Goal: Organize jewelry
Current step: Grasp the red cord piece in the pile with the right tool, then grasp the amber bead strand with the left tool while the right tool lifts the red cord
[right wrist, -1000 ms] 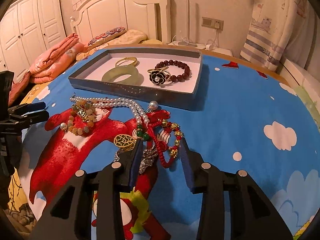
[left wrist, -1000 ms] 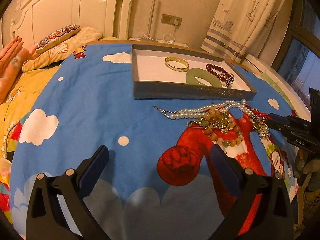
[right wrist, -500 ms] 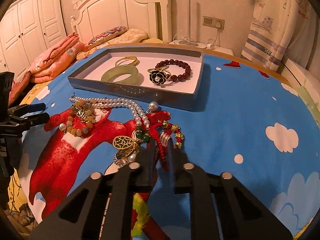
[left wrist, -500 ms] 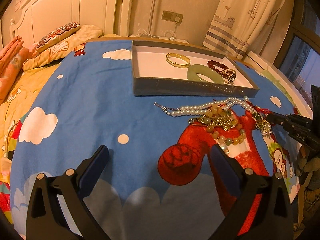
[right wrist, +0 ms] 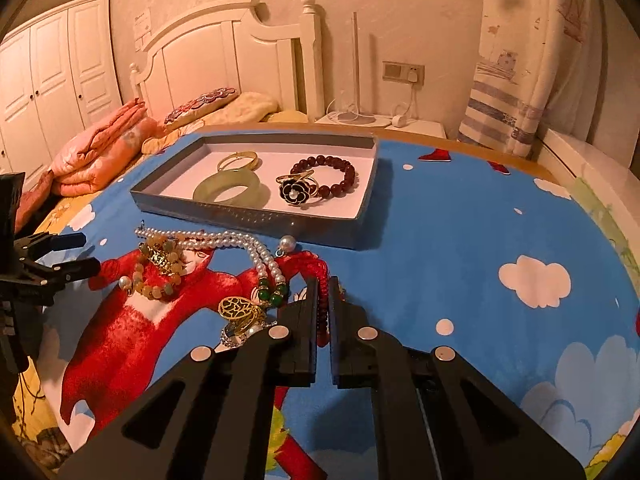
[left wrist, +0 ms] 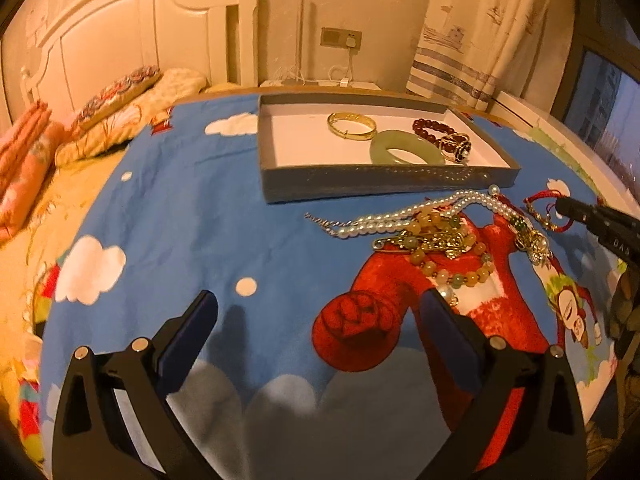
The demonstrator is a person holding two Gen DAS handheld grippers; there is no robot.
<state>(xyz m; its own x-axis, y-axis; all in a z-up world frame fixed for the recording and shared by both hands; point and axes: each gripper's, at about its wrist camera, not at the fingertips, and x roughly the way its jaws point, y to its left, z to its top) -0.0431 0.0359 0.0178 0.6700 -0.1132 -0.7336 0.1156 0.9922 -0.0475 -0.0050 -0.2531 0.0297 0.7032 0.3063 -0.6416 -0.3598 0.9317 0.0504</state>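
1. Right gripper (right wrist: 322, 296): jaws were spread either side of the red cord bracelet (right wrist: 316, 270) a second ago; now clamped nearly together on its strand, with red cord showing in the slit between the fingers.
2. Left gripper (left wrist: 320, 312): jaws wide apart, holding nothing, hovering over the blue cartoon bedspread (left wrist: 180, 216) on the near side of the grey tray (left wrist: 384, 184); pose unchanged.
3. Bracelet sits at the tray's near right corner, beside the pearl necklace (right wrist: 224, 238) and green-bead strand (right wrist: 274, 294); whether its cord is tangled with them I cannot tell.
4. Tray holds a gold bangle (right wrist: 238, 160), jade bangle (right wrist: 230, 190), flower ring (right wrist: 296, 192) and dark red bead bracelet (right wrist: 334, 172).
5. Judgement: grasp made; lift and carry into the tray next. Watch for neighbours dragging along.
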